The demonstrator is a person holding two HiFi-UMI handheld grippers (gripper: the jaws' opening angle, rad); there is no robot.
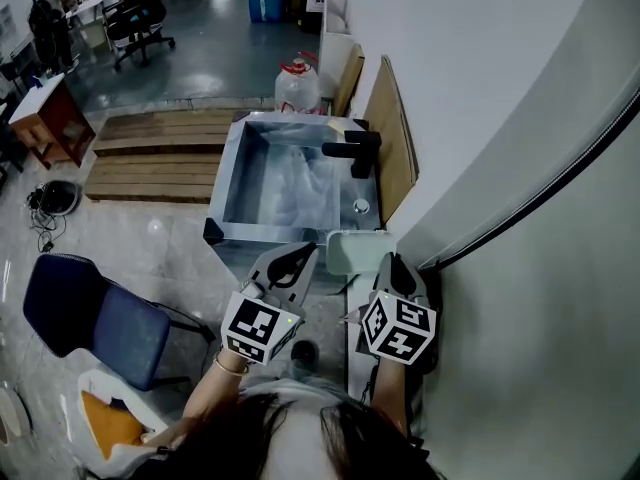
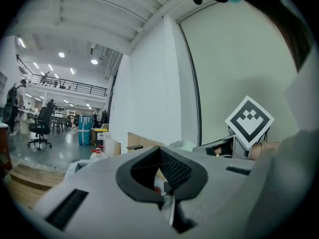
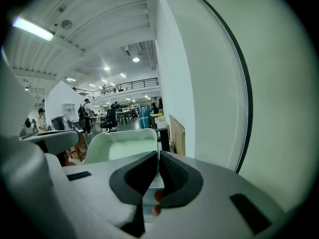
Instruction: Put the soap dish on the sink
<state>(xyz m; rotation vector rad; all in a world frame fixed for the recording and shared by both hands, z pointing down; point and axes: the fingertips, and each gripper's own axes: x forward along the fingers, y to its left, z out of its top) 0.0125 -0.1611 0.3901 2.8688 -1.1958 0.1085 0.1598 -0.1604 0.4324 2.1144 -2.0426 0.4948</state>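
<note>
Head view overhead, above sink; gripper views level, share chair.

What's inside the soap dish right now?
Nothing that shows: the soap dish is bare and pale inside, with no soap. Its near edge is covered by the right gripper, which is shut on the rim.

Big open workshop hall, plain white wall on the right, shiny grey floor, wooden pallets, blue chair, black office chair, boards leaning on the wall, round ceiling lights, mezzanine railing

Soap dish rim behind right gripper
</note>
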